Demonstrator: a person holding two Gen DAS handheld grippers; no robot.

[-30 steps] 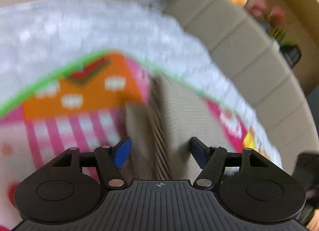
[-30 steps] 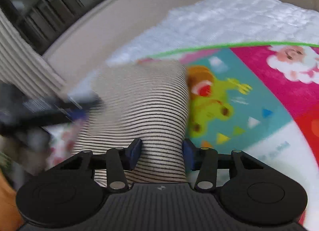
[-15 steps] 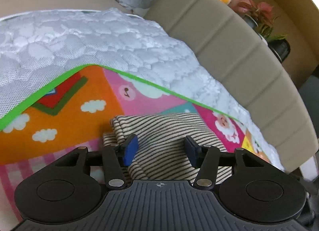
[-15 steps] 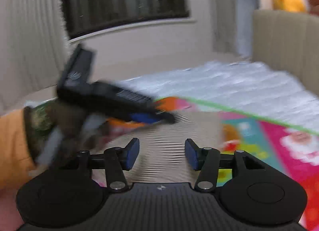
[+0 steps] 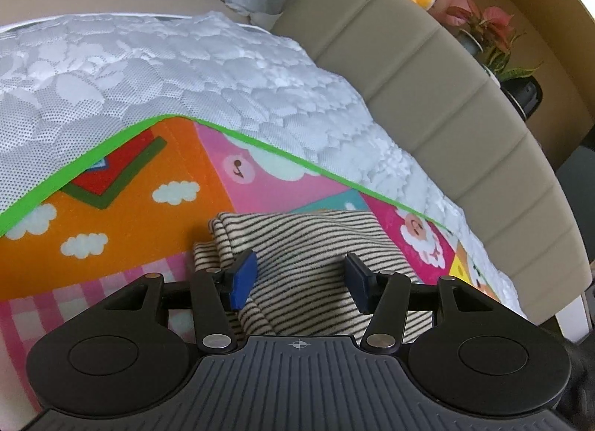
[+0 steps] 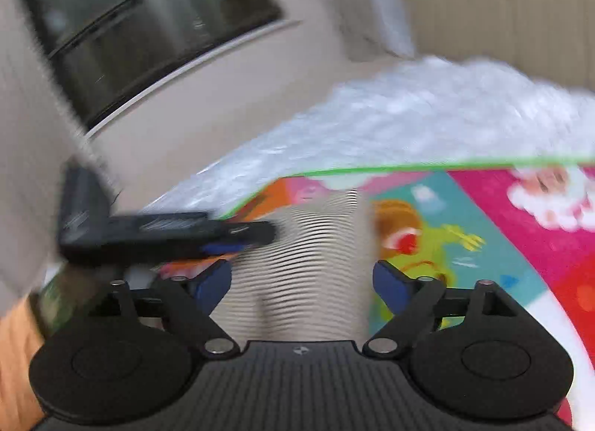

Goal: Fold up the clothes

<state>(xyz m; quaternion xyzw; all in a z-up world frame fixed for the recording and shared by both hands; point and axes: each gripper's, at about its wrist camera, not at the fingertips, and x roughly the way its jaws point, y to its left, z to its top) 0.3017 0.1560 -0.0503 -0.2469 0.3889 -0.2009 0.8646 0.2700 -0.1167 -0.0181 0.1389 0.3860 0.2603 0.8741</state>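
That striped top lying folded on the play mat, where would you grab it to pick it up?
Probably the folded edge of the striped top at its left, where the layers stack thick and bunch above the play mat; the open left gripper could close there from above.

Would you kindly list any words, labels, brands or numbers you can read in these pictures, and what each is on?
None can be read.
Play mat: cartoon pictures only, no lettering.
Left gripper body: a small crosshair mark, no text.
Right wrist view: too blurred to show any.

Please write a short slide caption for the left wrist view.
Open left tool above a folded striped garment on a colourful play mat.
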